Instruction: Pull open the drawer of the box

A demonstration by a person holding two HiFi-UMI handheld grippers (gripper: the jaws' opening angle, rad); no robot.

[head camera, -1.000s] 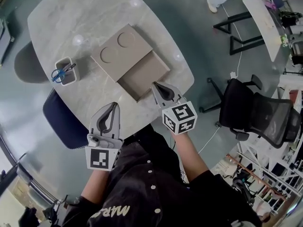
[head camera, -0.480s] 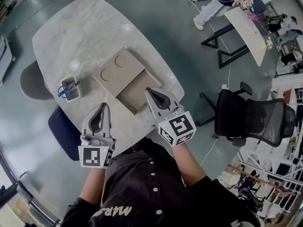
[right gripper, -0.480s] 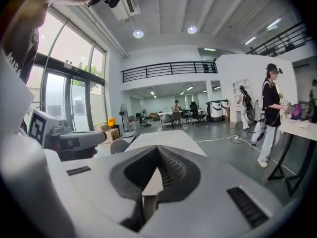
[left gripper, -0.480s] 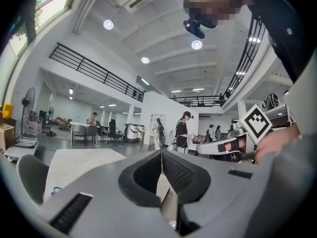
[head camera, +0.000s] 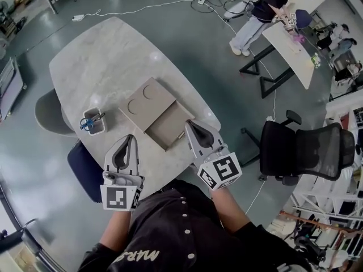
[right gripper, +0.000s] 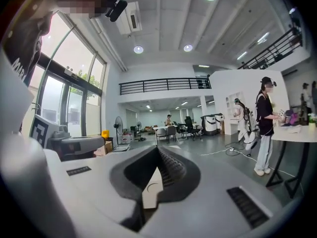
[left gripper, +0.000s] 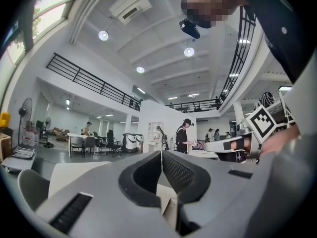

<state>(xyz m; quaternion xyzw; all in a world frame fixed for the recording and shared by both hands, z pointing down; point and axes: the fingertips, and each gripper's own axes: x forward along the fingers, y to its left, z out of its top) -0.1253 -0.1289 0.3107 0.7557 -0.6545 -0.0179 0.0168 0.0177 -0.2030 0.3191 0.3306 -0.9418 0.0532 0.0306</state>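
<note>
A flat tan box (head camera: 148,102) with two round marks on its lid lies on the marble table (head camera: 108,67). Its drawer (head camera: 169,128) stands pulled out toward me, empty inside. My right gripper (head camera: 189,124) is shut with nothing held, its tips beside the drawer's near right corner; whether they touch is unclear. My left gripper (head camera: 130,137) is shut too, over the table's near edge, left of the drawer. In the left gripper view the left gripper (left gripper: 161,153) has its jaws pressed together, and the right gripper (right gripper: 158,149) looks the same in its own view.
A small grey holder with blue scissors (head camera: 92,122) stands on the table left of the box. A grey chair (head camera: 48,112) and a dark blue chair (head camera: 85,166) sit at the table's left side. A black office chair (head camera: 306,149) stands to the right. A person is at a desk (head camera: 289,41) far back.
The head view has shifted, so the table sits lower and farther right in the picture. The drawer stays pulled out. Both grippers stay shut near the table's near edge.
</note>
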